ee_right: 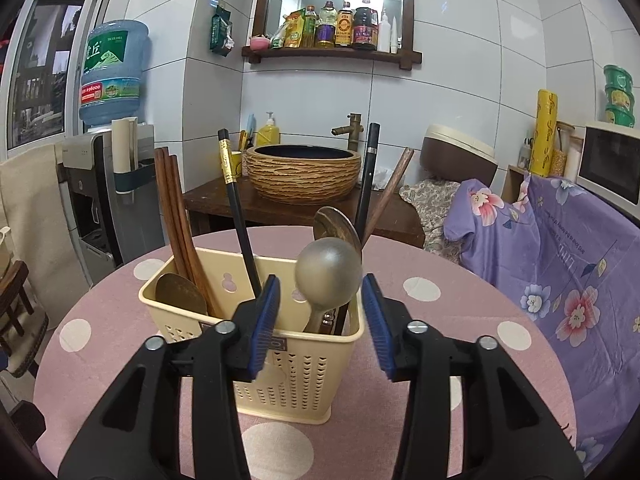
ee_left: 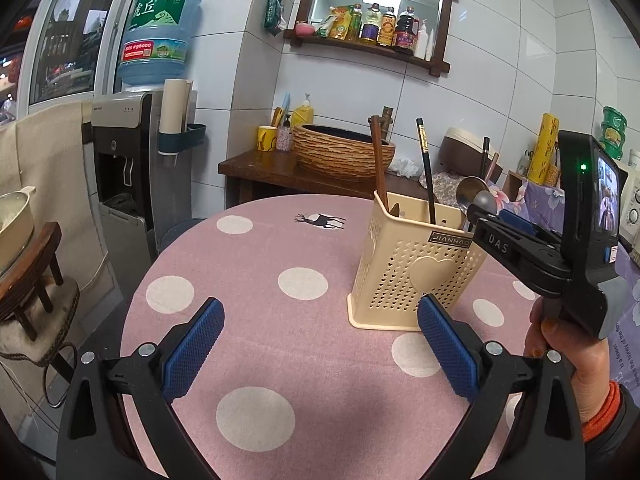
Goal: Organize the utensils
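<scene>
Left-wrist view first: my left tongs (ee_left: 320, 344) hang wide apart and empty over the table (ee_left: 280, 280), just short of the cream utensil holder (ee_left: 412, 276). From the right wrist, my right tongs (ee_right: 320, 320) stand half apart either side of the grey spoon (ee_right: 326, 276), pads clear of its bowl. I judge this spoon just dropped into the holder's right compartment, so next I back off and look for 1 more loose utensil.

I see the cream perforated holder (ee_right: 280, 364) upright on the pink dotted counter (ee_right: 460, 360), holding brown chopsticks (ee_right: 176, 216), black chopsticks (ee_right: 236, 200) and metal spoons (ee_right: 328, 272).
</scene>
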A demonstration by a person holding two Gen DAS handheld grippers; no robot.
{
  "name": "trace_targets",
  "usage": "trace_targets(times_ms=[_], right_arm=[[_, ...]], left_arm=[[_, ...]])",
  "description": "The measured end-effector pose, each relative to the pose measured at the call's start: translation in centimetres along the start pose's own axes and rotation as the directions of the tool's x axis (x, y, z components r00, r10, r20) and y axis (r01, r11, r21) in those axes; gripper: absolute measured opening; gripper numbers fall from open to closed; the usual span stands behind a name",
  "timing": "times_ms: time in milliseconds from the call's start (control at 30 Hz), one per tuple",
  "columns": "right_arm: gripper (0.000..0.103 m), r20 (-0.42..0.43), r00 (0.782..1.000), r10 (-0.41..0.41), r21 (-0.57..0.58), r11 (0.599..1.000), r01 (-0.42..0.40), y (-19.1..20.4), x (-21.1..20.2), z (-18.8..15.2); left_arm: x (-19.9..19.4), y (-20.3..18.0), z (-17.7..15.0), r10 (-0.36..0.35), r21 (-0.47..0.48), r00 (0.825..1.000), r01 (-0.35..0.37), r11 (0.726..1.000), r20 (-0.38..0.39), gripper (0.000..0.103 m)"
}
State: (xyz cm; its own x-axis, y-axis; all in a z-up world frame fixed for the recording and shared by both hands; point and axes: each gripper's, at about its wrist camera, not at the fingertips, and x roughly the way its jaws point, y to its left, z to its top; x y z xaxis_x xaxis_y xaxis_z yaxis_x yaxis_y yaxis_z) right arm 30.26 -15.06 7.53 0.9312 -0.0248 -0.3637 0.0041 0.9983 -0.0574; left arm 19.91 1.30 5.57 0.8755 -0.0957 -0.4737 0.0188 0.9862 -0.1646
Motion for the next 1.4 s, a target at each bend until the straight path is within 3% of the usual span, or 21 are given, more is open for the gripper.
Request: trace_targets(times_ms=[200, 400, 633, 833, 1033, 1400], right_arm=[[0.065, 0.008, 1.000, 0.008, 0.029, 1.000, -0.009, -0.8, -1.9, -0.3], [0.076, 0.030, 0.999, 0.020, 0.050, 0.999, -0.022, -1.8, -5.5, -1.3], [0.091, 0.047, 0.999, 0.026, 0.076, 0.997, -0.029, -3.4, -10.4, -4.8], [0.093, 0.029, 0.999, 0.030, 0.075, 0.997, -0.032, -4.3, -13.8, -9.2], [0.094, 0.053, 0.999, 0.011, 0.045, 0.999, -0.014, -3.8, -17.2, -12.9], [0.097, 0.082, 0.996, 0.029, -0.025, 0.999, -0.027, -1.9, -22.7, -16.9]], left_arm=[[-0.9, 0.8, -0.3, -0.018, -0.050, 0.999, 0.020, 0.999, 0.036, 0.097], [-1.4, 0.9, -1.0, -0.003, -0.041, 0.999, 0.005, 0.999, 0.041, 0.097], [-2.7, 1.4, -2.2, -0.037, -0.068, 0.998, 0.041, 0.997, 0.054, 0.097], [-4.6, 1.3, -3.9, -0.083, -0.027, 0.992, 0.086, 0.996, 0.100, 0.097], [-7.7, 1.1, -6.3, -0.051, 0.014, 0.982, 0.049, 0.999, 0.184, 0.097], [-11.7, 1.1, -9.4, -0.046, 0.043, 0.977, 0.038, 0.998, 0.207, 0.098]])
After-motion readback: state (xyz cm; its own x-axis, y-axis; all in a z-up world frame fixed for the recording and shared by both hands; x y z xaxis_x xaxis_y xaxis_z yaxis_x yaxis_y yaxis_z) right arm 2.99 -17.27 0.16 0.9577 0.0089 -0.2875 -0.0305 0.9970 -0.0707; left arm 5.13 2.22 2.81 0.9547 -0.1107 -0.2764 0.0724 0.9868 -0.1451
